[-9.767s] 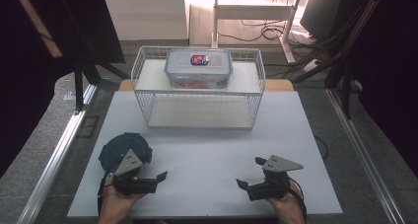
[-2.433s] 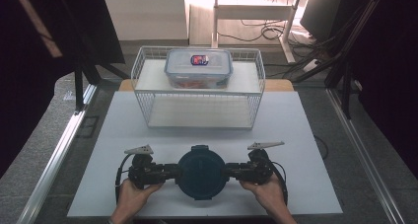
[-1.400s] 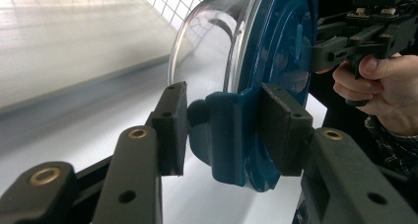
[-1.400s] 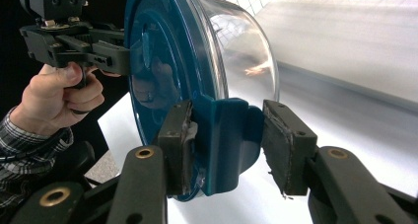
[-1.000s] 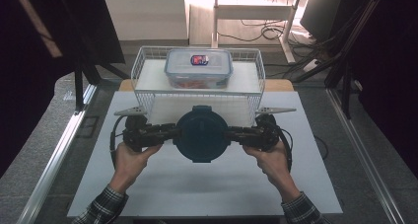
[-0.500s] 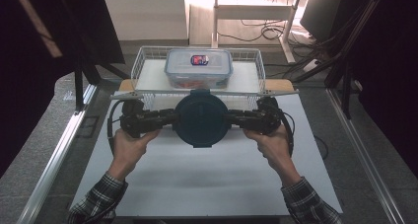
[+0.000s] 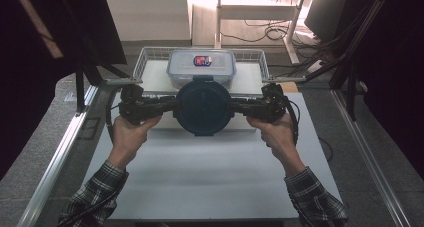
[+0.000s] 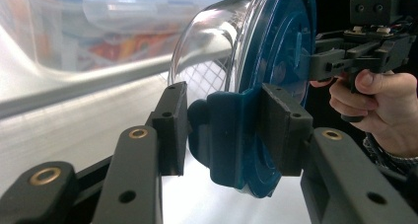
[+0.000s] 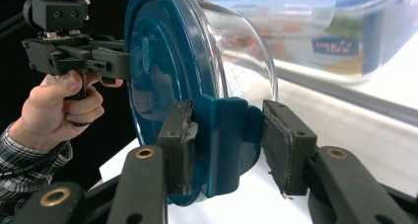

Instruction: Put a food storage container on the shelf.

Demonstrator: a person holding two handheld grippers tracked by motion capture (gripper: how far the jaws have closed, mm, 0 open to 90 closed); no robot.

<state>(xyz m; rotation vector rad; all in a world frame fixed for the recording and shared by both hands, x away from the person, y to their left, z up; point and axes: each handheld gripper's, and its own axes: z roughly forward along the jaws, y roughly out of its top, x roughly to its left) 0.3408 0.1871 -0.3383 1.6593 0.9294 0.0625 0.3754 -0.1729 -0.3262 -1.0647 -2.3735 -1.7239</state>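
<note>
Both forearms, in plaid sleeves, reached forward from the near edge, the hands level and well apart. The left gripper [image 7: 170, 104] and the right gripper [image 7: 239, 106] pointed inward at each other, each clamped on a side latch of a round glass container [image 7: 204, 107] with a dark blue lid. It hung clear above the white table [image 7: 210, 172], just before the wire basket [image 7: 142, 59], lid facing up. In the basket sat a rectangular clear box [image 7: 201, 67] with a red and blue label on its lid; its side sticker [image 9: 348, 46] read roughly "LOCK", the rest blurred.
</note>
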